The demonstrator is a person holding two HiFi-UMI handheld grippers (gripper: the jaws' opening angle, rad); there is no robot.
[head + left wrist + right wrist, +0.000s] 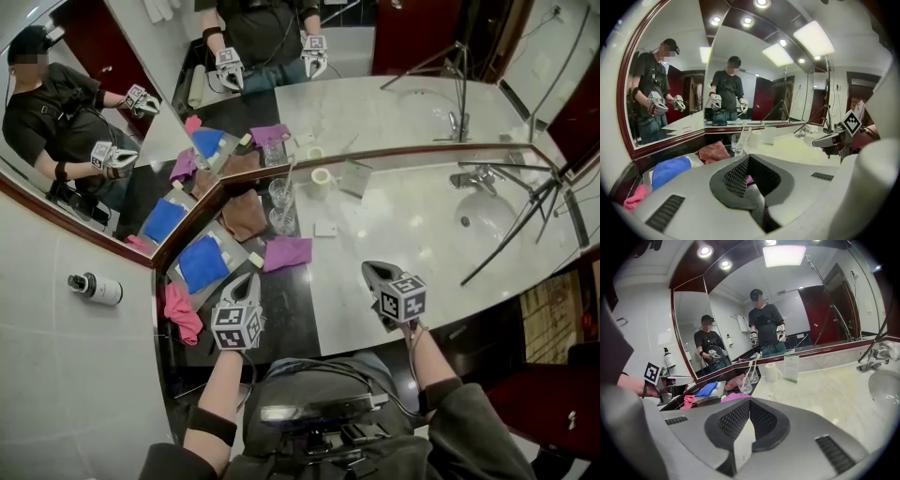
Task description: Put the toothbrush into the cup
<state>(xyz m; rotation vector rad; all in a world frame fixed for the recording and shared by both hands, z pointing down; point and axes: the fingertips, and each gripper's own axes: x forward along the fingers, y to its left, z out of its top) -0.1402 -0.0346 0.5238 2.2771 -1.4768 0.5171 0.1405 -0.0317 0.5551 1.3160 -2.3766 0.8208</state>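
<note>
**Item: toothbrush**. Slim, pale, straight stick. It stands tilted in a clear glass cup, lower end inside and upper end leaning above the rim. Its bristles are too small to make out.

**Cup.** Clear, round and upright, it touches or stands just beside a second clear glass, which also shows a pale stick. Both stand where the dark counter strip meets the pale marble counter.

**Position.** The cup is ahead of both pairs of jaws and well apart from them. From the left gripper's jaws it is a little to the left of straight ahead. From the right gripper's jaws it is roughly straight ahead.

**Left gripper**. Jaws closed together, with nothing held.

**Right gripper**. Jaws closed together. No held thing can be made out.

**Nearby.**
- A purple cloth lies between the left jaws and the cup.
- A brown cloth lies just left of the cup.
- A blue cloth and a pink cloth lie left of the left jaws.
- A white roll and a green-and-white card stand beyond the cup, to its right.
- A tap is far right of the right jaws.
</note>
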